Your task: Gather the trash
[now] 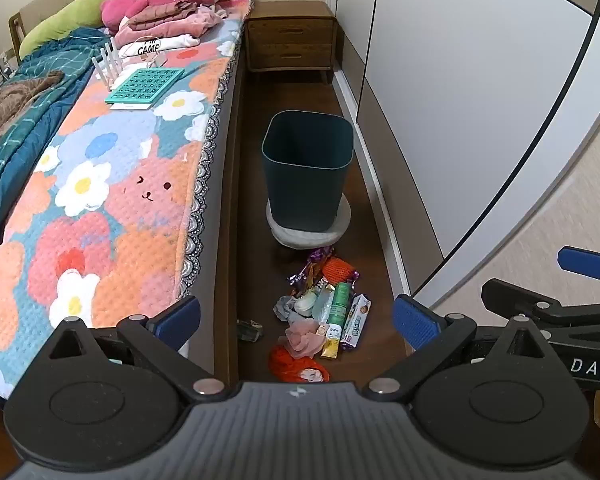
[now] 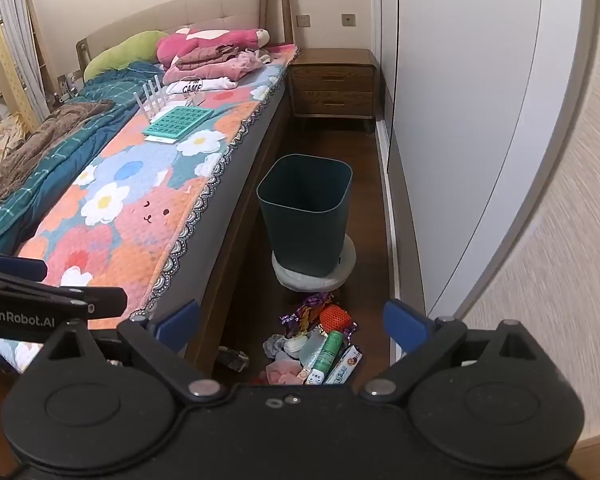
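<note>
A heap of trash (image 1: 320, 312) lies on the dark wood floor between the bed and the wardrobe: wrappers, an orange net, a green tube (image 1: 339, 303), a small carton (image 1: 356, 320), crumpled tissue. Behind it stands a dark green bin (image 1: 306, 164) on a round white base. My left gripper (image 1: 298, 322) hangs above the heap, open, with nothing between its blue pads. In the right wrist view the same trash heap (image 2: 316, 344) and the bin (image 2: 305, 212) appear. My right gripper (image 2: 294, 326) is also open and empty above the heap.
A bed with a flowered cover (image 1: 120, 200) runs along the left, its wooden frame close to the trash. White wardrobe doors (image 1: 460, 120) line the right. A wooden nightstand (image 1: 292, 40) stands at the far end. A small dark scrap (image 1: 250, 330) lies by the bed frame.
</note>
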Action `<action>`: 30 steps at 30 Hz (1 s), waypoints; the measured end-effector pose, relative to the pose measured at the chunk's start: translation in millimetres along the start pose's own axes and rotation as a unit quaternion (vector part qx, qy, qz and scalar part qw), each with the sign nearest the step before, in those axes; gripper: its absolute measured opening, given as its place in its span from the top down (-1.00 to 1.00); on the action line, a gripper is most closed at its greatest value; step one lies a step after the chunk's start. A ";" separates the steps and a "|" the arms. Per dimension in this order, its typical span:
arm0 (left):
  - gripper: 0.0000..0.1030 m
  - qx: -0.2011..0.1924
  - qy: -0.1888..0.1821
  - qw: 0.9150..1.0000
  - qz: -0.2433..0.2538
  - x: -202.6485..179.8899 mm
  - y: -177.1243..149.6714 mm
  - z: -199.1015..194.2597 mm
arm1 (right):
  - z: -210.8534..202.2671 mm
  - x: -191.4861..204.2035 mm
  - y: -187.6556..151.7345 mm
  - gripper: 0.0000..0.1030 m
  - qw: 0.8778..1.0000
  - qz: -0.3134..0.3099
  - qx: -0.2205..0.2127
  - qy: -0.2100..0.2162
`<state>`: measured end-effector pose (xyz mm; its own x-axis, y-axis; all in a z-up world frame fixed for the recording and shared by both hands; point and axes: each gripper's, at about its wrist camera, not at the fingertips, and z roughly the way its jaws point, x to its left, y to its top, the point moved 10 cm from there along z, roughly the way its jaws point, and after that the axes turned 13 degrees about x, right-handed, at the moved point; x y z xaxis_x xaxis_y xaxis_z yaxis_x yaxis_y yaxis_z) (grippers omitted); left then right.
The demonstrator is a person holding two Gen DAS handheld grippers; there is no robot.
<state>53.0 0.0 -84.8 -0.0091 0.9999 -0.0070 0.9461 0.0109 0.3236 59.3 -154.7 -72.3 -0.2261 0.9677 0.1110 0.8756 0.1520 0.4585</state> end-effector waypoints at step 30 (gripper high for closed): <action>-1.00 -0.001 -0.023 1.000 -0.011 8.9 0.6 2.7 | 1.1 0.2 1.8 -0.92 1.000 -0.006 -0.004 -0.003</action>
<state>54.3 8.9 -87.3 -0.0150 0.9982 -0.0577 0.9455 0.0330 0.3240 61.3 -154.0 -72.4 -0.2343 0.9670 0.1001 0.8689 0.1621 0.4676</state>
